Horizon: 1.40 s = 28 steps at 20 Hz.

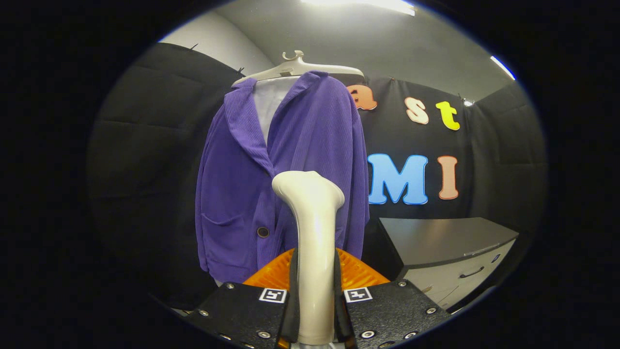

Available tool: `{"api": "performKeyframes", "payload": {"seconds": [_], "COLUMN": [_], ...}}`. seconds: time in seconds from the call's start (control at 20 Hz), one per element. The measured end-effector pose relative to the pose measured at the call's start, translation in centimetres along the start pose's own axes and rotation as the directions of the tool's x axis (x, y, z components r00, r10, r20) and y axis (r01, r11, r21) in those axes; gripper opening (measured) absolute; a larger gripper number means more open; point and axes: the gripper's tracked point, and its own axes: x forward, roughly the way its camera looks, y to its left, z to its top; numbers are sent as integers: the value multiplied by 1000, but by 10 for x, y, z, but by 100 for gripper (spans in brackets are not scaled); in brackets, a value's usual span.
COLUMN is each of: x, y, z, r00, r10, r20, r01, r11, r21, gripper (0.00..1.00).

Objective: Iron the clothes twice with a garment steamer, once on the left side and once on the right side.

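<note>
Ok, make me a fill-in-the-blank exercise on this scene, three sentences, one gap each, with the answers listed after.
1. The gripper is shut on the handle of the cream plastic garment steamer, which stands ____ between the fingers.
2. The purple corduroy jacket hangs on a ____ plastic hanger.
3. The grey drawer cabinet stands to the ____ of the jacket.

Missing words: upright; white; right
</note>
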Motion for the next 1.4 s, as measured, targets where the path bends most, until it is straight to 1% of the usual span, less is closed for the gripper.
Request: {"api": "performKeyframes", "payload": {"seconds": [0.1, 0.2, 0.55, 0.7, 0.95, 1.1, 1.3, 1.4], "x": [-1, -4, -15, -19, -26, -32, -43, -54], "y": [3, 5, 12, 19, 16, 16, 12, 10], "z": [-15, -35, -95, -127, -170, -199, -219, -219], "r00": [1000, 999, 994, 986, 974, 961, 948, 945], "r10": [3, 1, -8, -5, -18, -13, -9, 0], "r20": [-7, -38, -112, -168, -225, -275, -319, -326], "r01": [-4, -2, 3, -2, 4, -4, -8, -9], "r11": [1000, 999, 999, 999, 998, 998, 999, 1000], "r21": [-14, -34, -38, -40, -63, -61, -51, -28], "gripper": [30, 30, 30, 30, 30, 30, 30, 30]}}
